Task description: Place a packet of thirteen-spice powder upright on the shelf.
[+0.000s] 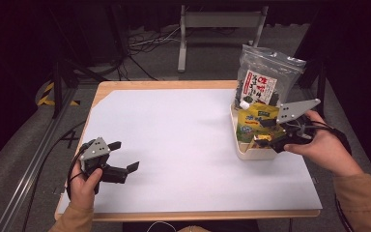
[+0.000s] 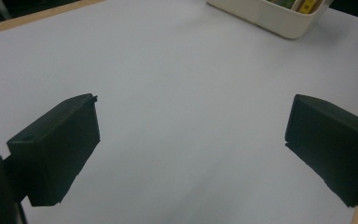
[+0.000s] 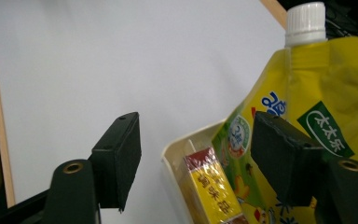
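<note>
- Small yellow box (image 3: 210, 189) lying in the near end of the cream bin (image 1: 245, 151), at the table's right side; in the right gripper view, between and just past the jaws, touching neither.
- Box's long axis running along the bin, roughly away from the jaws.
- Yellow pouch (image 3: 307, 116) with white cap (image 3: 306, 23) upright in the same bin, just behind the box; right-hand jaw overlapping its printed face in that view, contact not clear.
- Dark bag (image 1: 263, 77) standing at the bin's far end, behind the pouch.
- Right gripper (image 1: 270, 140) right at the bin's near end, by far the nearer hand to the box; jaws spread wide, released, nothing gripped.
- Judged: box already set down in the bin, right gripper free to lift clear; cream rim sitting between the jaws, so a straight rise looks safer than a sideways pull, which could catch rim or pouch.
- Left gripper (image 1: 118, 166) well apart, low over the white sheet (image 1: 174, 145) near the table's front left corner.
- Left jaws wide apart, empty, bare sheet between them; bin's corner (image 2: 279, 21) far off at the top of the left gripper view.
</note>
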A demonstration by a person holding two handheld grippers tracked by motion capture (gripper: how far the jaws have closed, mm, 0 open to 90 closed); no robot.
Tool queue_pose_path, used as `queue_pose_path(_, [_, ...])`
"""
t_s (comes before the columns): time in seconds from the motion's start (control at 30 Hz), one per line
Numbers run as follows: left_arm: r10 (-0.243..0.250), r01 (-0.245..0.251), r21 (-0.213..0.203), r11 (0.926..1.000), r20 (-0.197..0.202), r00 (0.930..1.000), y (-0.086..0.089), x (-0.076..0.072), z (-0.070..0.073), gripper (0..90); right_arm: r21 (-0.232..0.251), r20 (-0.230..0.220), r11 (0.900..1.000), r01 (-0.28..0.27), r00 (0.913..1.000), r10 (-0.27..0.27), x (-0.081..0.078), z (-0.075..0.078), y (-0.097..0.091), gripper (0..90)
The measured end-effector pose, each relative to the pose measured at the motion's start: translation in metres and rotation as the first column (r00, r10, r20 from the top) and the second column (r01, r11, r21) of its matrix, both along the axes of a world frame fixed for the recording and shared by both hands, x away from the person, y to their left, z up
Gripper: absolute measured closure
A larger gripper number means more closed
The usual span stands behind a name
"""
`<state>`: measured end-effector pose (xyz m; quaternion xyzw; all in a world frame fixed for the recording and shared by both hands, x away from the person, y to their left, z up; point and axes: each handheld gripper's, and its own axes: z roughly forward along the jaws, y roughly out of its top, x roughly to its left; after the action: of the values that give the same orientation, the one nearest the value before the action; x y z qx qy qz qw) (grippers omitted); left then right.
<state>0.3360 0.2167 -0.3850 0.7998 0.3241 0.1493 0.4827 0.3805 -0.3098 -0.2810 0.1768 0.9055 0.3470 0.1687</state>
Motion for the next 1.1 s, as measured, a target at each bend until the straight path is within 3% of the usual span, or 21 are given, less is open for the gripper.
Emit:
queue_pose_path(0.17, [0.007, -0.007, 0.006, 1.0, 0.0, 1.0, 0.007, -0.005, -0.001, 3.7, 0.088, 0.017, 0.9959, 0.023, 0.9996, -0.024, -0.012, -0.002, 0.004, 32.0])
queue_pose_path(0.37, [0.011, -0.011, -0.007, 0.9999, -0.013, 0.9999, 0.013, -0.01, -0.004, 3.7, 0.184, 0.018, 0.9806, 0.066, 0.9973, -0.071, -0.024, -0.01, 0.01, 30.4])
queue_pose_path(0.57, [0.015, -0.015, -0.021, 0.9997, -0.016, 0.9998, 0.016, -0.011, -0.007, 3.6, 0.227, 0.012, 0.9693, 0.094, 0.995, -0.099, -0.031, -0.023, 0.015, 29.6])
queue_pose_path(0.6, [0.016, -0.016, -0.02, 0.9997, -0.013, 0.9998, 0.016, -0.011, -0.007, 3.6, 0.247, 0.011, 0.9633, 0.105, 0.9938, -0.111, -0.034, -0.03, 0.017, 28.8])
queue_pose_path(0.67, [0.019, -0.019, -0.02, 0.9996, -0.002, 0.9998, 0.017, -0.012, -0.007, 3.6, 0.25, 0.012, 0.9623, 0.107, 0.9935, -0.113, -0.034, -0.032, 0.017, 28.6])
queue_pose_path(0.9, [0.024, -0.024, -0.027, 0.9994, -0.004, 0.9997, 0.019, -0.013, -0.01, 3.4, 0.294, -0.004, 0.9444, 0.146, 0.9884, -0.152, -0.038, -0.056, 0.023, 26.4])
queue_pose_path(1.1, [0.021, -0.02, -0.029, 0.9994, 0.012, 0.9997, 0.019, -0.012, -0.013, 3.4, 0.297, -0.011, 0.9413, 0.16, 0.9864, -0.164, -0.04, -0.07, 0.026, 23.5])
